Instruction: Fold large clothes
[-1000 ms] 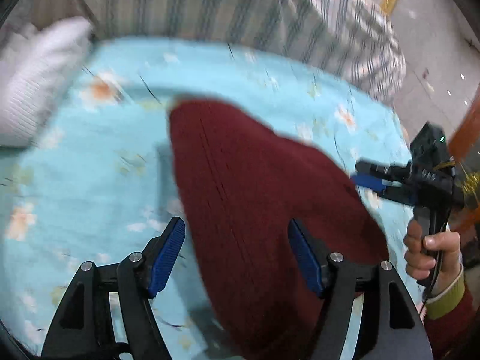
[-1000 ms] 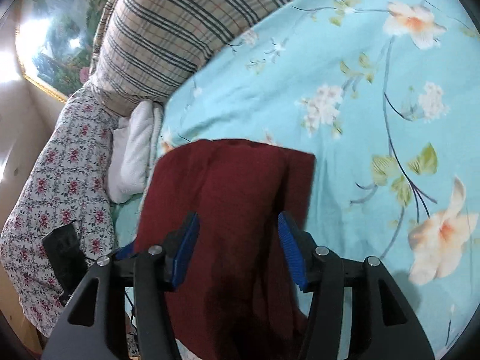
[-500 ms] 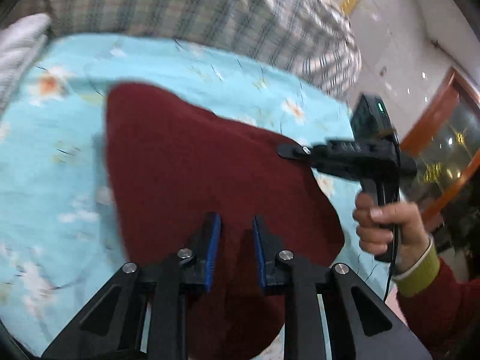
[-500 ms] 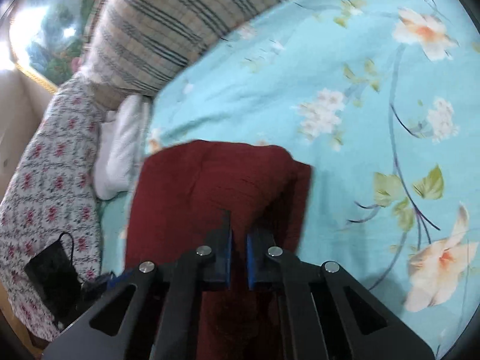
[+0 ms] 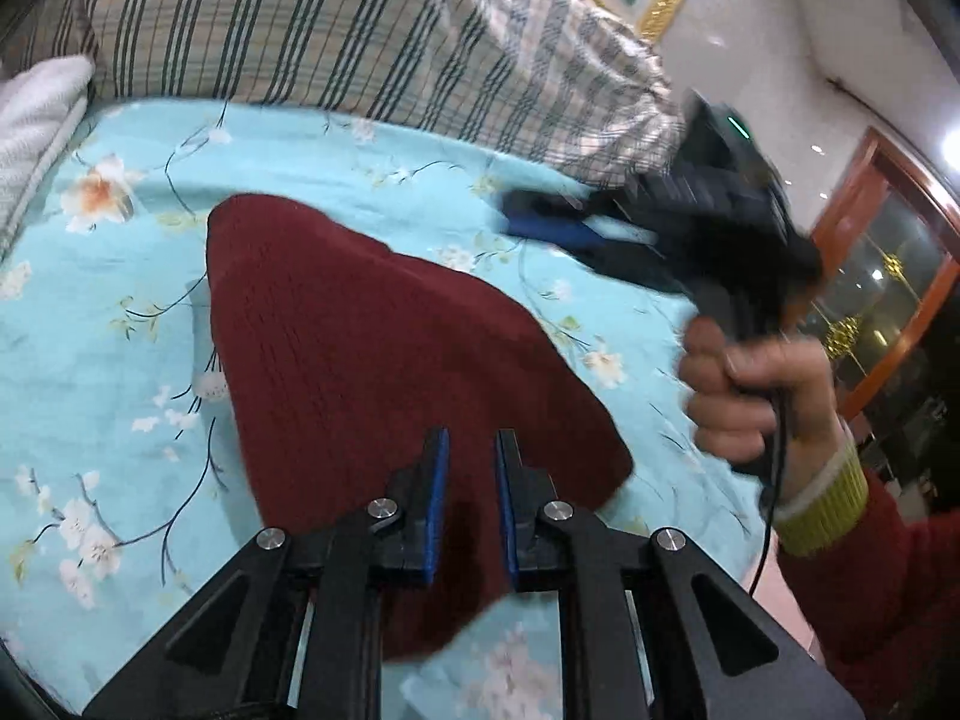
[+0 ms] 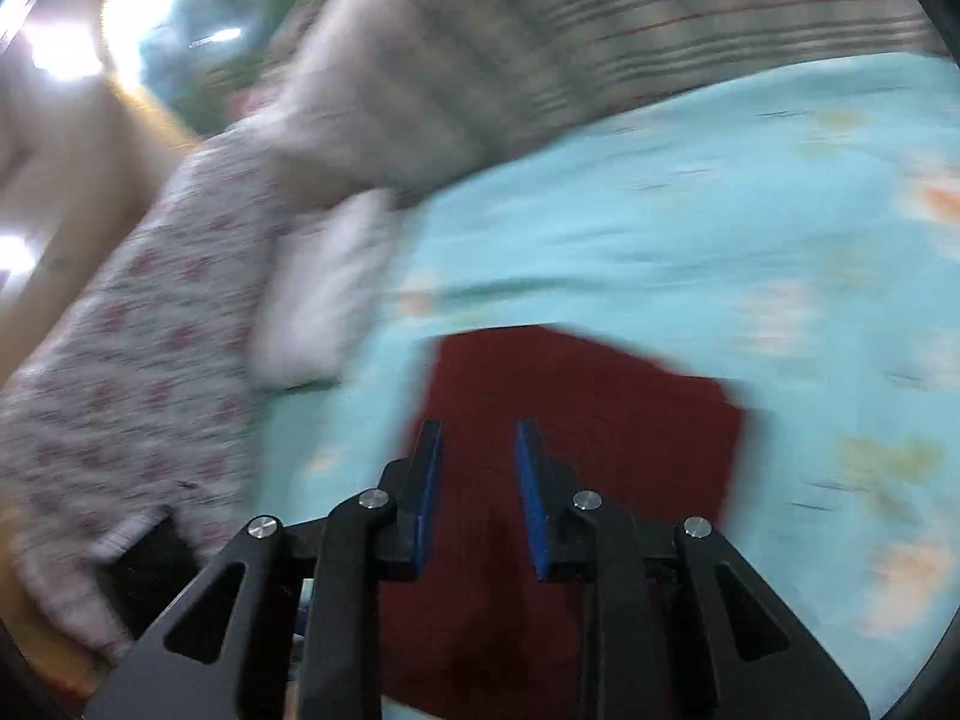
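Dark maroon knit garment (image 5: pixel 384 360), plain, faintly ribbed. Light turquoise bedsheet (image 5: pixel 108 360) printed with white and peach blossoms on thin dark branches, some pale green leaves. Beige pillow (image 5: pixel 360 42) crossed by dark green and white plaid stripes. White ribbed towel (image 5: pixel 36 114). Pale fabric (image 6: pixel 120 336) dotted with small pink-red flowers, blurred. Black left hand-held gripper (image 5: pixel 469 504) with blue pads (image 5: pixel 437 498). Yellow-green cuff (image 5: pixel 825 504) on a red sleeve (image 5: pixel 888 600).

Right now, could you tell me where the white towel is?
In the left wrist view, the white towel lies at the far left edge, beside the striped pillow.
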Available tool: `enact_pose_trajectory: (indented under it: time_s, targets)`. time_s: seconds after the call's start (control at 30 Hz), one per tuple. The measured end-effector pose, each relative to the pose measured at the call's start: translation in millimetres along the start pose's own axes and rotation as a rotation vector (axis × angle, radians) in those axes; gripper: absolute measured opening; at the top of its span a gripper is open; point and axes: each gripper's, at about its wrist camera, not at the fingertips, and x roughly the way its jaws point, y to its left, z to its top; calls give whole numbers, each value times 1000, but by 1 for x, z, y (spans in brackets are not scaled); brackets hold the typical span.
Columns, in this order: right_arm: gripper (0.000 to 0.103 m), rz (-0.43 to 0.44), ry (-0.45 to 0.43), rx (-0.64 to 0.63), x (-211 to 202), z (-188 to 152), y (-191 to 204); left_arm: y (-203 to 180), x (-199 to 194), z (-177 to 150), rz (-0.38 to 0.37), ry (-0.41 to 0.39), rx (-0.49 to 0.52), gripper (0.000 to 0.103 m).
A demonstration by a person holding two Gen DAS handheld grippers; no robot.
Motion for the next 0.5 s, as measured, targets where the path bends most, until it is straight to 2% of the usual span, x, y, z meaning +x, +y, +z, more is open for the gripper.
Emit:
enact_pose_trajectory:
  time_s: [0.07,0.17,0.2,0.23,0.27,0.37,0.43,0.5]
  targets:
    - [27,108,77,-17,39,9,18,1,5,-4,13,17,10,13]
    - [25,140,189,-32,96,11,31,14,30,-18,35,94,-24,12]
    - [24,122,229,-16,116,12,26,18,37,-23,31,108,-41,10]
    - [17,67,246,-8,127,12,17,21,45,-28,25,116,-54,9]
    - [0,10,255,9,139,13,4,21,49,-31,28,109,-60,9]
    - [0,-62,266,82,154,12,-33,25,54,-34,27,94,-92,8]
    - [0,-36,247,133,157,9,-51,32,57,-37,6,82,-129,6]
    - [0,-54,239,111,155,8,-48,32,57,-39,12,77,-124,6]
